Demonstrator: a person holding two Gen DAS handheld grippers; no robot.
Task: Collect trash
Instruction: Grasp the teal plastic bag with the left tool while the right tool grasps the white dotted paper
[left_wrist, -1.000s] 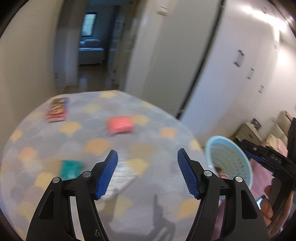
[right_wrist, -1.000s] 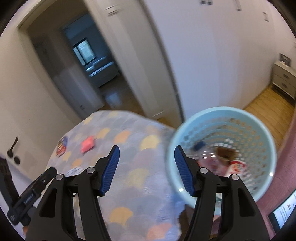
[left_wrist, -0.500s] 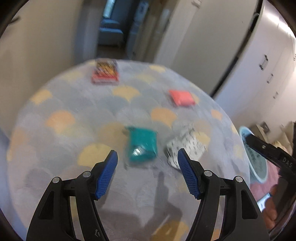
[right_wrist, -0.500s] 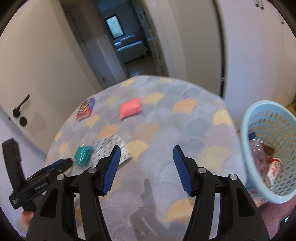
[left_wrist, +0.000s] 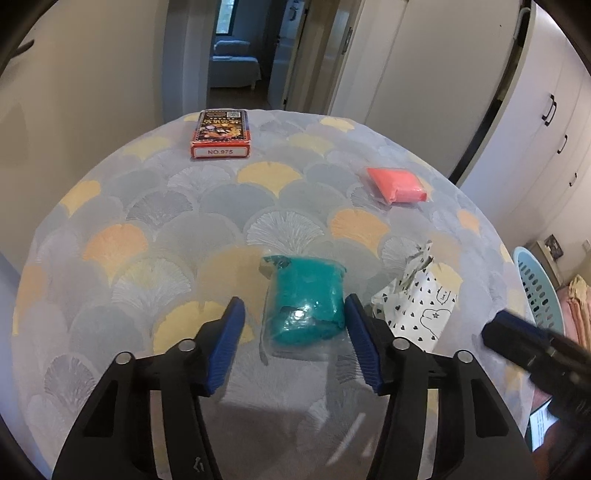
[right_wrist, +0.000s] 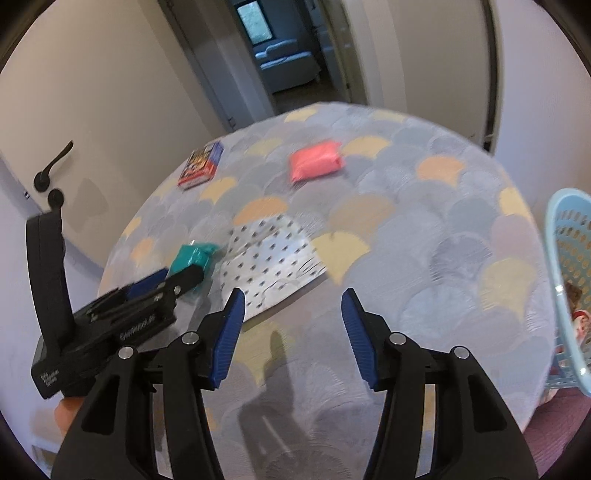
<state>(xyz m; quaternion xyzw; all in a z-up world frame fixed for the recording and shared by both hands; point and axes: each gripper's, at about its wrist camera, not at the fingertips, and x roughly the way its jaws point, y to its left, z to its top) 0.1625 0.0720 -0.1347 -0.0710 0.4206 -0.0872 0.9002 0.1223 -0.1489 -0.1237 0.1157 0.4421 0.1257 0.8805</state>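
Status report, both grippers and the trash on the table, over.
Left gripper open, straddling the teal packet, not closed on it. Right gripper open, empty, above table. Heart-print wrapper lies beside the packet; basket at table edge.

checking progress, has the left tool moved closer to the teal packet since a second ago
Yes. The left tool has come forward over the table, and its open jaws now flank the teal packet.
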